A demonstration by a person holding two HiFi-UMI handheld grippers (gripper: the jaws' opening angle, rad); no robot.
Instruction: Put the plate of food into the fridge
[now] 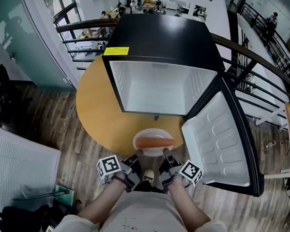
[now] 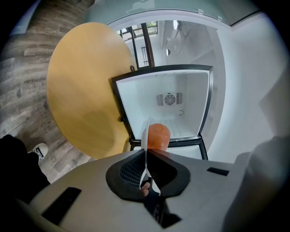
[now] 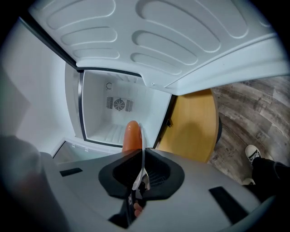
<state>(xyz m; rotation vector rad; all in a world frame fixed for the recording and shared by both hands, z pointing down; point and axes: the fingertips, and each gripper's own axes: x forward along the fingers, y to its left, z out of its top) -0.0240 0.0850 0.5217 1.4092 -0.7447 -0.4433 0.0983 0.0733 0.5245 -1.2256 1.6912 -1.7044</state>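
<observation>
left gripper (image 1: 135, 161) and right gripper (image 1: 167, 157) were each clamped on the near rim of the plate (image 1: 140, 135), held just in front of the open fridge (image 1: 156, 89) above the tabletop (image 1: 100, 116) edge; rim-only grips meant any uneven push could tilt it and roll the sausage (image 1: 154, 143) off.

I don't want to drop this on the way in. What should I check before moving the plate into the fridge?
1. Left gripper shut on the round white plate's rim: ok.
2. Right gripper shut on that rim: ok.
3. Orange sausage lying on the plate: ok.
4. Black fridge's door swung wide open: ok.
5. White fridge interior free of obstacles: ok.
6. Plate raised above the fridge's lower sill: cannot tell.
</observation>
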